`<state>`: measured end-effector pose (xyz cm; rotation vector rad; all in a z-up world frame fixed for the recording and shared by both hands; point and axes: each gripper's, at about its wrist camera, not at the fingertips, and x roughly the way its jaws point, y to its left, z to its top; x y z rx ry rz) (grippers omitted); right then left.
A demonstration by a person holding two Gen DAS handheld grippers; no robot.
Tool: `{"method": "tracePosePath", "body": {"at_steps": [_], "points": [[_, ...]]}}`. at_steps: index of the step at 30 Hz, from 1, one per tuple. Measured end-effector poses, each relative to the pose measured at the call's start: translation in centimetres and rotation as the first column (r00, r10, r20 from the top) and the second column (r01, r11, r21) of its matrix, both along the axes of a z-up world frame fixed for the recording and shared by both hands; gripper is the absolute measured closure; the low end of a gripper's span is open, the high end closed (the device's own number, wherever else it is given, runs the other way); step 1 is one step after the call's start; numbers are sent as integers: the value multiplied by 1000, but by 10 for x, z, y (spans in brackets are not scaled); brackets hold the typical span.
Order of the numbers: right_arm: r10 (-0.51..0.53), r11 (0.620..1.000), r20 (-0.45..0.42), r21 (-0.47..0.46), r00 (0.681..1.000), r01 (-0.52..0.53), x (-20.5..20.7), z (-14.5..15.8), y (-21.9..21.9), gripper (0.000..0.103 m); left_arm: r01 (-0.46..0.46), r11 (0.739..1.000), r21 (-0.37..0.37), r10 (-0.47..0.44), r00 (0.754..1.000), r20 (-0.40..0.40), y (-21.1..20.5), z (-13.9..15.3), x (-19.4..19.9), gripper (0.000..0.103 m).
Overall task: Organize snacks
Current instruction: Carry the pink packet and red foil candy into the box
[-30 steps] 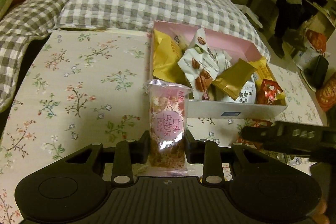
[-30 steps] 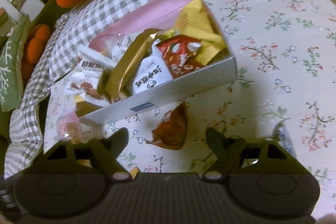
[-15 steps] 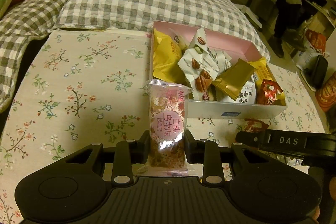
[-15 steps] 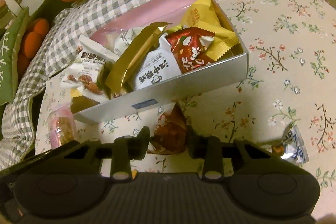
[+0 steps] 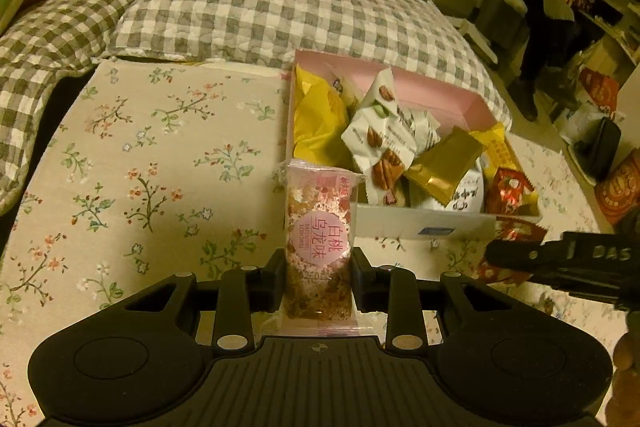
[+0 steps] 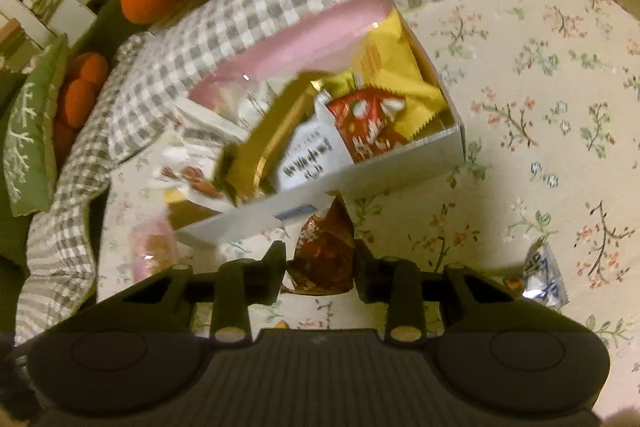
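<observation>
Pinching a pink snack bar (image 5: 319, 243) upright between its fingers, the left claw (image 5: 319, 273) sits just short of the near wall of the snack box (image 5: 420, 225), which rests on the floral tabletop (image 5: 152, 163) already heaped with packets. The right claw (image 6: 320, 267) is pressed onto a red-brown packet (image 6: 326, 255) lying just in front of that same wall, seemingly gripped, though blur makes contact hard to confirm. A blue-and-white packet (image 6: 546, 281) lies loose to the right. The likely trouble is crowding: with both claws heading for one full box, they could knock together, or a dropped packet could slide off the heap and spill over the low wall. The crinkly wrappers may also slip from a light grip.
</observation>
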<state>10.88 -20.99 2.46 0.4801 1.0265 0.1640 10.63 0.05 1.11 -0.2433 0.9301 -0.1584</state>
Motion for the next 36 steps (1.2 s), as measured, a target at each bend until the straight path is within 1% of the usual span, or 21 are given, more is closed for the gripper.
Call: {"method": "tracePosePath", "body": {"at_steps": [4,7,11,18,24,29,34,36], "points": [[-22,1000,47,13,999,21,1,11,-8,71,5,1000,-13,-5,1000,30,-2,3,2,73],[-43,999,57,31,997,42,3,10,-16,71,12,1000,-9,-11,998,60,-5,4,6,73],[-69,996,71,53,995,65,8,9,-22,71,33,999,-30,-30,995,93,-10,6,13,74],[-94,993,96,77,991,87,18,8,-29,71,74,997,-8,-72,986,153,-22,5,29,74],[-106,991,108,87,988,96,30,0,-34,71,87,996,-11,-84,981,173,-25,-4,49,74],[-107,990,113,106,988,95,37,-3,-35,71,83,996,-17,-79,979,188,-23,-7,58,73],[-103,990,110,102,989,92,41,-8,-33,71,90,995,-38,-80,975,209,-24,-10,66,73],[-99,991,113,100,989,88,43,-10,-31,71,93,995,-27,-85,973,213,-27,-13,68,74]]}}
